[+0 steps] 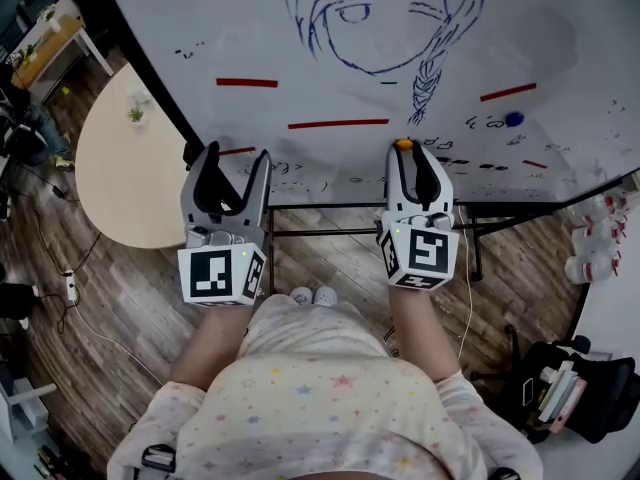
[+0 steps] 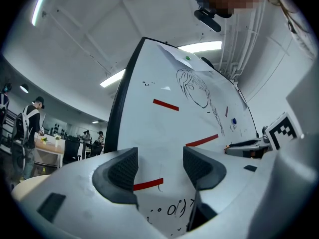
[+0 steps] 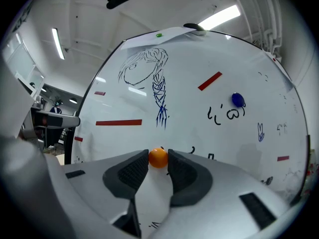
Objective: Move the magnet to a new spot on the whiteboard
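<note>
Glossy whiteboard (image 3: 124, 98), round orange magnet (image 3: 158, 158) between ribbed pads (image 3: 133, 171) of right tool (image 3: 158, 156)

**Magnet** (image 1: 403, 144): the head view showed only an orange sliver above the right tongs (image 1: 412, 154), and the rest was hidden behind the tips. The right gripper view hid its back face, so contact with the whiteboard (image 1: 200, 28) could not be told.

**Whiteboard:** cut off by the head view's top edge, together with the crown of the drawn head (image 1: 385, 13). The small handwriting (image 1: 300, 173) along its lower part was too small to read.

**Round counter** (image 1: 115, 183): one side was hidden behind the whiteboard's dark frame (image 1: 148, 73).

**Background people** (image 2: 31, 123): too small to tell their activity.

**White items** (image 1: 592, 236): cut by the head view's right edge, kind unclear.
</note>
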{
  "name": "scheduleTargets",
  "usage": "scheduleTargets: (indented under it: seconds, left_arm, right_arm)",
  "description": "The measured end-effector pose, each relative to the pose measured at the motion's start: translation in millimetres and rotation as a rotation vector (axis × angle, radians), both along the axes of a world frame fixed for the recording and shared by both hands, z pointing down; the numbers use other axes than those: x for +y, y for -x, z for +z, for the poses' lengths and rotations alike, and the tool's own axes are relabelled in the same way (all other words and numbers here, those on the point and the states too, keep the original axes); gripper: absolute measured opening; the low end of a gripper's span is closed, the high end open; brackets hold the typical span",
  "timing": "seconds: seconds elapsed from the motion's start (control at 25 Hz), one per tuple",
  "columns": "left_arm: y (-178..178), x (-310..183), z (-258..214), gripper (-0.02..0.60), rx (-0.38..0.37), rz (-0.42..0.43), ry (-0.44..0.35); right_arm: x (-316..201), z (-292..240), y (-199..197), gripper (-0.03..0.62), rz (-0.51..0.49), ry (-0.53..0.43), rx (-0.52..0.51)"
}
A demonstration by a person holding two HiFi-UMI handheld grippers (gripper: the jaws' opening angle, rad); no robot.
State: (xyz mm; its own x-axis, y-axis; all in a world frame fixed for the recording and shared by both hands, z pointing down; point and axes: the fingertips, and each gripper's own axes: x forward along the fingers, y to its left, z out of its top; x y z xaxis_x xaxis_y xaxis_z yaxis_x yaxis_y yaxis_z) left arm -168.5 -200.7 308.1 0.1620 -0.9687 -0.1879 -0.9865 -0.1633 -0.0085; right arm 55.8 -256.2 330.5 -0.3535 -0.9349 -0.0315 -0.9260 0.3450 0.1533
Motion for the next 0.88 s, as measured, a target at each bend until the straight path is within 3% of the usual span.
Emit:
scheduleTargets:
  seconds: [0.88]
  left_arm:
    - [-4.7,0.5,-7.1,0.259,-0.004,-0.004,-0.016]
  right_arm:
    - [0.3,-0.6,-1.0,0.12,-0.013,0.006,0.013]
